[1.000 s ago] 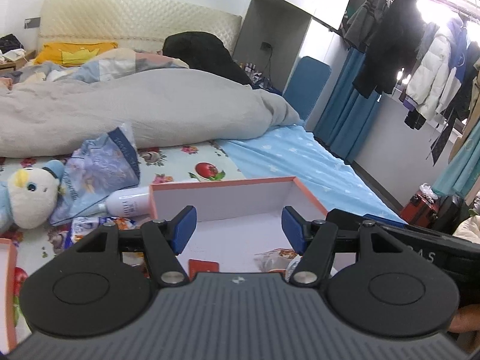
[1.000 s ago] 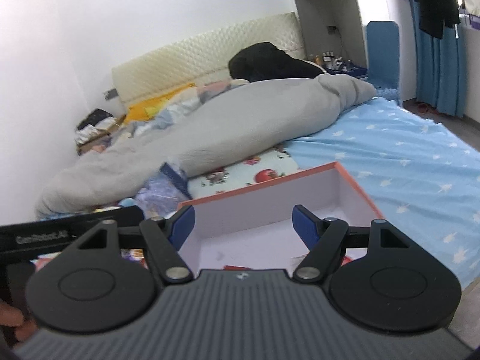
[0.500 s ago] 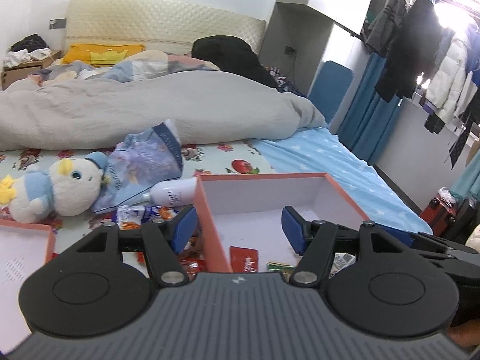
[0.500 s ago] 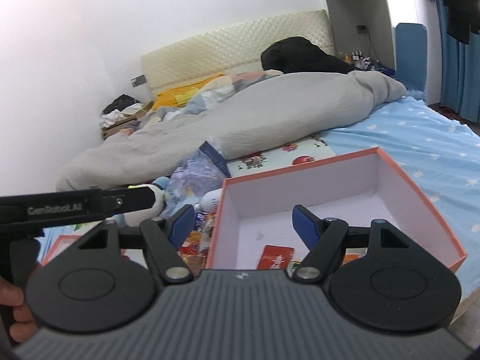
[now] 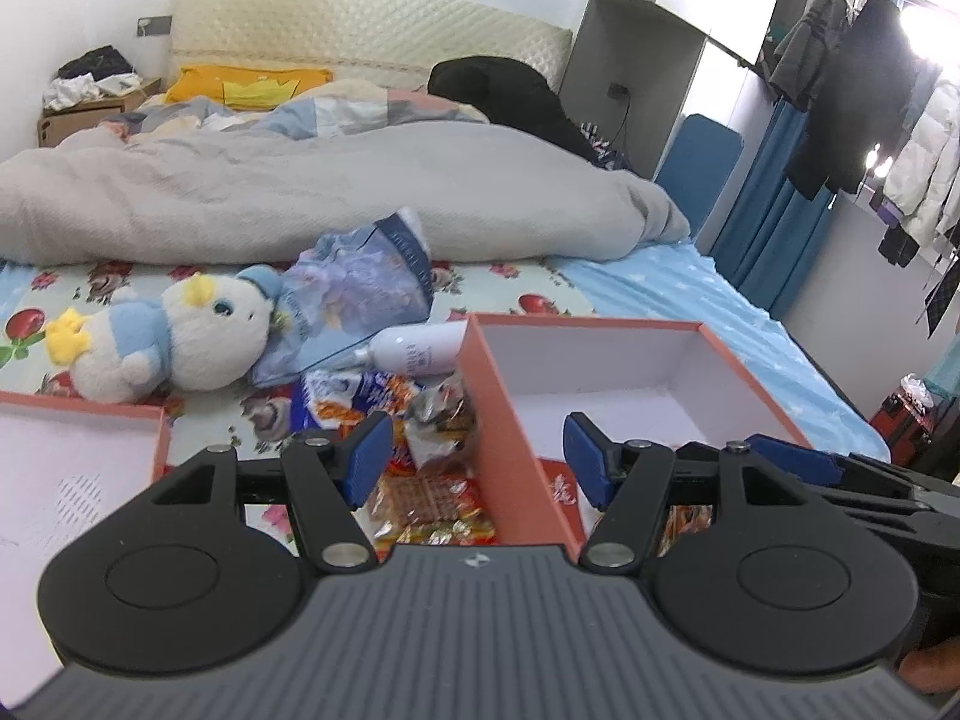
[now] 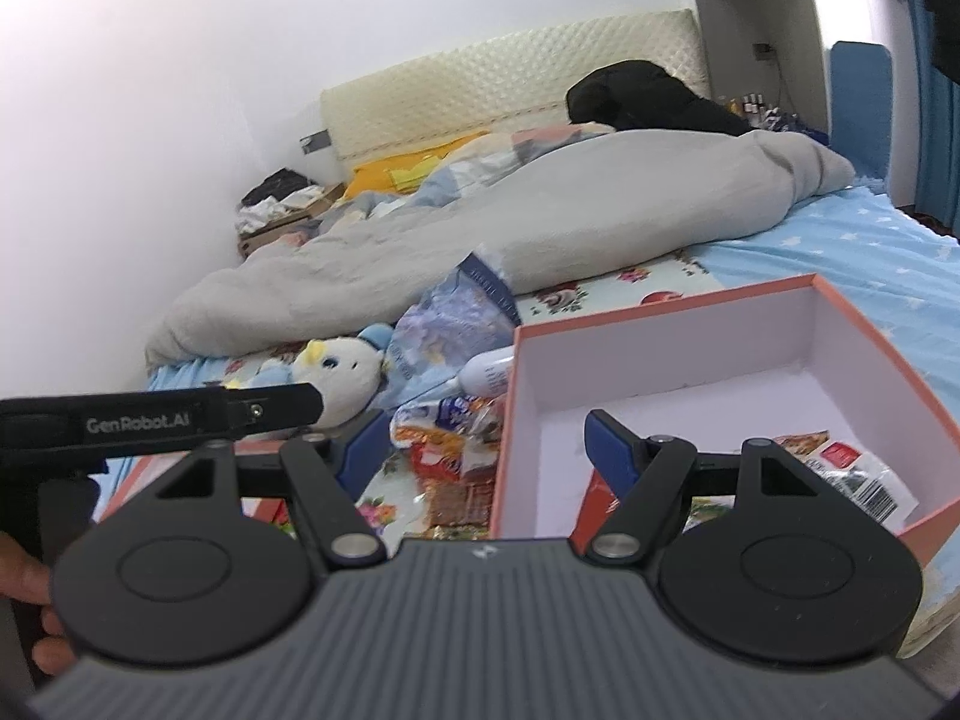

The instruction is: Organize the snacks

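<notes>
The orange box (image 5: 510,420) sits open-topped on the bed, white inside, and serves as the collecting bin: a few packets, among them a red packet (image 6: 840,455), already lie on its floor, so it seems placed within easy reach of the loose pile. That snack pile (image 5: 420,450) lies just beside the box's left wall, on the flowered sheet (image 5: 510,282), with a white bottle (image 5: 420,351) touching the box's far left corner and a plush duck (image 5: 174,336) further left of the box, next to a crinkled blue bag (image 5: 366,288). A second orange tray (image 5: 84,414) lies well left of the box. The left gripper (image 5: 477,459) hangs with its jaws spread and nothing between them, straddling the box's left wall; the right gripper (image 6: 480,450) is likewise spread and empty over that same wall, probably held ready to pick from the pile. Compared with a second ago, both views have swung leftward and dipped: the box then filled the centre, whereas now its left wall is central and the pile, duck and tray have come into sight; the jaw spread looks unchanged
</notes>
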Tool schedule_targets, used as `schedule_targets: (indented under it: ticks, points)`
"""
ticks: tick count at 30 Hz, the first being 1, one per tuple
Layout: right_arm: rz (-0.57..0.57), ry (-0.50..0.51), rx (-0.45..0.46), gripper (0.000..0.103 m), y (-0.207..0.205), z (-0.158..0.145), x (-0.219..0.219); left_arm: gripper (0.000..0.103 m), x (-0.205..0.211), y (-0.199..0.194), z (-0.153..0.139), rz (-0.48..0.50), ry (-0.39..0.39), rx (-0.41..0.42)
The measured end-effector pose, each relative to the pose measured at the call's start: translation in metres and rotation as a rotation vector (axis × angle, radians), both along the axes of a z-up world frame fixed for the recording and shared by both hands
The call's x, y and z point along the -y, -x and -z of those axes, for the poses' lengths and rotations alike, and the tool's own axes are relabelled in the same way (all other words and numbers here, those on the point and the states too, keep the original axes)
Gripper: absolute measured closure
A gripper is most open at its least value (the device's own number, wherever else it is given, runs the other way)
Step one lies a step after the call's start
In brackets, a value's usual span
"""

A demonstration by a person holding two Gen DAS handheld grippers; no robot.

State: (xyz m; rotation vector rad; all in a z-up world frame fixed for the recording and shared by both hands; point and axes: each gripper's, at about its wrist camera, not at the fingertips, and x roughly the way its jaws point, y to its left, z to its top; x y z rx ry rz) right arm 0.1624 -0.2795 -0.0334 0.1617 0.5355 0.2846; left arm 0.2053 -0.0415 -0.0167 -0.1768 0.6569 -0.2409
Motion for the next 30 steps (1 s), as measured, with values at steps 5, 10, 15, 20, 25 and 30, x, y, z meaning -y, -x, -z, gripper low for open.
schedule_targets:
  ticks: [5, 10, 15, 20, 25, 30]
  points:
    - [-0.021, -0.008, -0.021, 0.029, 0.006, 0.008, -0.014, 0.035, -0.017, 0.005, 0.011, -0.012, -0.001, -0.032]
    - [-0.041, -0.003, -0.046, 0.029, 0.01, 0.016, -0.025, 0.035, -0.033, 0.01, 0.023, -0.034, 0.014, -0.055]
    - [-0.057, 0.017, -0.067, 0.03, 0.01, 0.023, -0.038, 0.035, -0.045, 0.013, 0.037, -0.045, 0.048, -0.074]
    - [-0.068, 0.031, -0.086, 0.033, 0.005, 0.029, -0.05, 0.035, -0.054, 0.011, 0.053, -0.066, 0.086, -0.1]
    - [-0.084, 0.052, -0.129, 0.052, -0.007, 0.039, -0.059, 0.035, -0.063, 0.004, 0.077, -0.087, 0.168, -0.126]
    - [-0.094, 0.082, -0.154, 0.055, -0.022, 0.05, -0.063, 0.036, -0.061, -0.011, 0.103, -0.084, 0.221, -0.145]
